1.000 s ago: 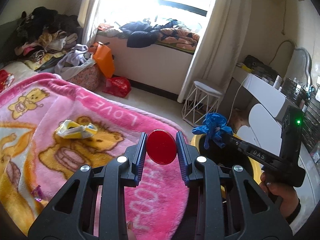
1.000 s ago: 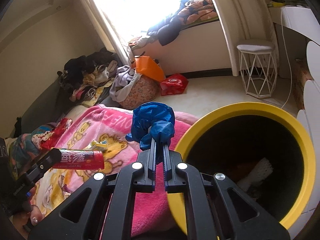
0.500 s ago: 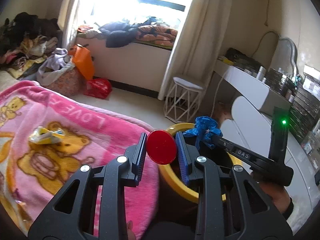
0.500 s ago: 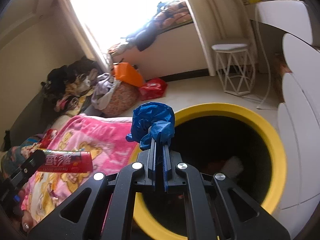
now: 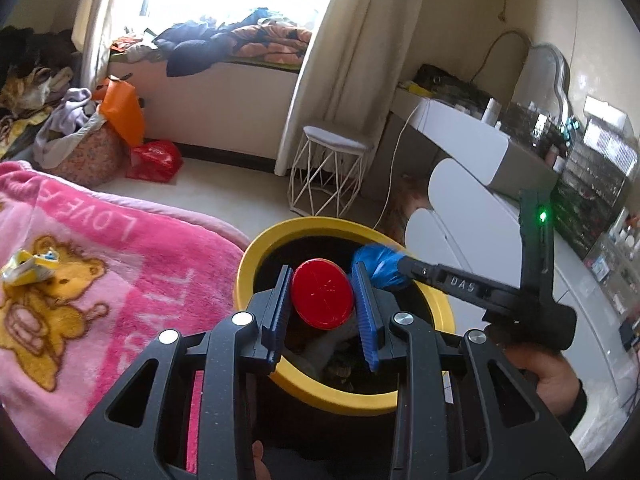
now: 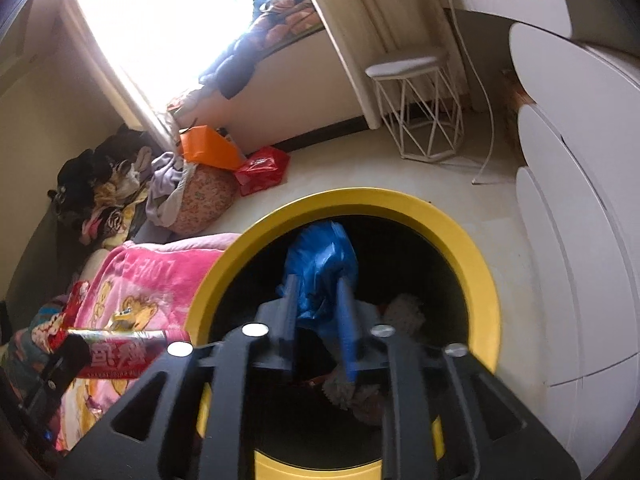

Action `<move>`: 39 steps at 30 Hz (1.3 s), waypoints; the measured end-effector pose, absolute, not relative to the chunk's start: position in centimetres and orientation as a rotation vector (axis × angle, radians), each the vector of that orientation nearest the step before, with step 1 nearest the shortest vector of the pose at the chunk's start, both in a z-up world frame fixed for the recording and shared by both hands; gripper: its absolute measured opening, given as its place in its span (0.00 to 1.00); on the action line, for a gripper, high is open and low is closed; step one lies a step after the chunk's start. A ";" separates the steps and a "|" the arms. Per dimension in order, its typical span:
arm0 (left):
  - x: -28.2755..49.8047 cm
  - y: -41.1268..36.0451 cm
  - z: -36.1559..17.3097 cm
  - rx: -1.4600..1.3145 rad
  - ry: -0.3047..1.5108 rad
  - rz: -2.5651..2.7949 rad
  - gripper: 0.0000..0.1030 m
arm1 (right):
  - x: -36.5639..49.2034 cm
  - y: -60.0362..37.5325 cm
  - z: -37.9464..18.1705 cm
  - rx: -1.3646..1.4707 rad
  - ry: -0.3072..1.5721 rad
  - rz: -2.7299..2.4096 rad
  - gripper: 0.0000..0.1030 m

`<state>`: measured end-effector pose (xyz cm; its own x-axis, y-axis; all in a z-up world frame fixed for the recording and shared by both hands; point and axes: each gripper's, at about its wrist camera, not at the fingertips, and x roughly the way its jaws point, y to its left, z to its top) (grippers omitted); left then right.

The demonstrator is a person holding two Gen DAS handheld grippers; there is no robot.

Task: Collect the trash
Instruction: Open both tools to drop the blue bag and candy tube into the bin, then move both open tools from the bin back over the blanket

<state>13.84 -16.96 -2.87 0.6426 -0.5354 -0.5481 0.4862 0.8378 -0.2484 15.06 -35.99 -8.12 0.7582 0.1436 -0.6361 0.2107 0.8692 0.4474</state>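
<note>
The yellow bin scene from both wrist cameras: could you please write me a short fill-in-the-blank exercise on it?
1. The bin has a rim coloured ____.
2. Between the left gripper's opening fingers sits a can coloured ____.
3. The crumpled bag between the right gripper's opening fingers is coloured ____.
4. The yellow wrapper lies on a blanket coloured ____.

Missing words: yellow; red; blue; pink

Bed: pink bear-print blanket (image 5: 120, 264) covers it, just left of the yellow-rimmed bin (image 5: 256, 248).
On blanket: crumpled yellow wrapper (image 5: 30, 266), well left of the bin.
Floor (image 5: 240, 196): bin, white wire stool (image 5: 332, 176), red bag (image 5: 154, 160) beyond.
</note>
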 end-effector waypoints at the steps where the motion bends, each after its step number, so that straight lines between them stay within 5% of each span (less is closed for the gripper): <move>1: 13.9 -17.0 -3.1 -0.084 0.659 -0.585 0.42 | 15.0 -36.1 -8.2 0.535 0.716 -0.044 0.35; 2: 14.0 -16.9 -3.3 -0.087 0.662 -0.577 0.57 | 14.9 -36.2 -8.3 0.538 0.713 -0.052 0.35; 3: 14.0 -16.7 -3.4 -0.088 0.661 -0.570 0.59 | 14.9 -36.2 -8.3 0.536 0.710 -0.055 0.36; 21: 12.6 -7.9 -2.9 -0.085 0.585 -0.305 0.82 | 15.9 -27.6 -5.0 0.373 0.604 0.174 0.50; 39: 10.2 3.5 -2.7 -0.111 0.530 -0.031 0.84 | 20.1 -13.1 -3.0 0.174 0.616 0.425 0.57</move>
